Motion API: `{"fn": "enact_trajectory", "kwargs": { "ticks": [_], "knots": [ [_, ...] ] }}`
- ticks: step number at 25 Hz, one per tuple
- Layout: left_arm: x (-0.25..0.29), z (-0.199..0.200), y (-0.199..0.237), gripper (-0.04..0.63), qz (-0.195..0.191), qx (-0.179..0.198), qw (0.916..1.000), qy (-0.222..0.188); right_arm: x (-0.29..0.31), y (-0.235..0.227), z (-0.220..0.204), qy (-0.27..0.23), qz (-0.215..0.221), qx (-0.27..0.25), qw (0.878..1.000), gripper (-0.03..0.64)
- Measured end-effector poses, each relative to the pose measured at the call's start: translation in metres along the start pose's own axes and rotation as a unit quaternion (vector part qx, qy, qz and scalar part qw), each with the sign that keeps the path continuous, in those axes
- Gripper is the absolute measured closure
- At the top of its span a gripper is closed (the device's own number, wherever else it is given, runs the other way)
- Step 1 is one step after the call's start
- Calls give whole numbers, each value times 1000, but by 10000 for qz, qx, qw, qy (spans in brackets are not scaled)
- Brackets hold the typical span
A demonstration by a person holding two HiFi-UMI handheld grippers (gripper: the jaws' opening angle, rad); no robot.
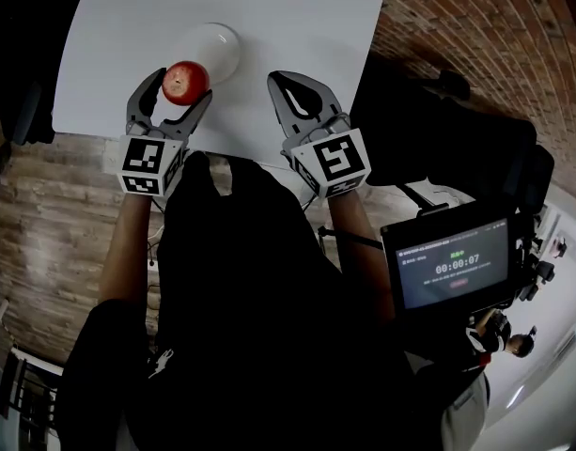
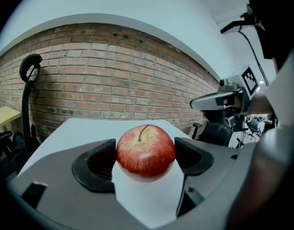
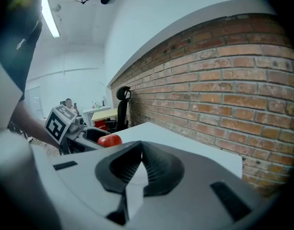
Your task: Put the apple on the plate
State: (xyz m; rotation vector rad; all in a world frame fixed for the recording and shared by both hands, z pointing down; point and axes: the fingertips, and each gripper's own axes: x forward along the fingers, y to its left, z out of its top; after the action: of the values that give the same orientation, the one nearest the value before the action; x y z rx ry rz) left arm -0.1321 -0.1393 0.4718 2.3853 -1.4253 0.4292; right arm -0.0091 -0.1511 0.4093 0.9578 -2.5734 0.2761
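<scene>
Left gripper view: the left gripper [image 2: 147,156] has its jaws set apart and clamped on a red apple [image 2: 146,145], one dark pad against each flank, stem uppermost. A white rounded surface lies directly beneath the fruit; whether the two touch cannot be told. Only this view shows the stem and the pad contact.

Right gripper view: the right gripper [image 3: 139,148] is empty, its ribbed pads brought together at the tips. The apple appears small at far left, beside the other gripper's marker cube [image 3: 60,121]. Only this view shows a ceiling light [image 3: 50,18] and a distant seated person [image 3: 68,103].

Head view: only here does the white plate [image 1: 226,40] show as a whole, on the white table [image 1: 297,17]. The apple overlaps the plate's near rim. The right gripper sits just beside the left one, over the table's near edge, apart from plate and apple. The person's dark torso and forearms hide the lower centre. A screen [image 1: 452,266] with a timer stands at lower right. A brick wall [image 2: 113,80] runs behind the table, with a black office chair [image 2: 28,75] at its left.
</scene>
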Motion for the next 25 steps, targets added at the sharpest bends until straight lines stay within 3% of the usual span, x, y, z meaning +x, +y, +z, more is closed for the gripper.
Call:
{"fn": "enact_trajectory", "kwargs": {
  "ticks": [7, 14, 20, 25],
  "knots": [
    [63, -29, 0, 209, -40, 75, 9998, 189, 22, -41, -30, 108, 22, 71, 9999, 612],
    [67, -31, 11, 209, 60, 167, 9995, 270, 22, -31, -35, 320, 111, 74, 9994, 612],
    [77, -37, 14, 209, 97, 603, 9975, 347, 21, -31, -40, 456, 71, 95, 9989, 612],
    [83, -38, 19, 209, 176, 745, 9967, 284, 23, -28, -35, 375, 81, 97, 9992, 612]
  ]
}}
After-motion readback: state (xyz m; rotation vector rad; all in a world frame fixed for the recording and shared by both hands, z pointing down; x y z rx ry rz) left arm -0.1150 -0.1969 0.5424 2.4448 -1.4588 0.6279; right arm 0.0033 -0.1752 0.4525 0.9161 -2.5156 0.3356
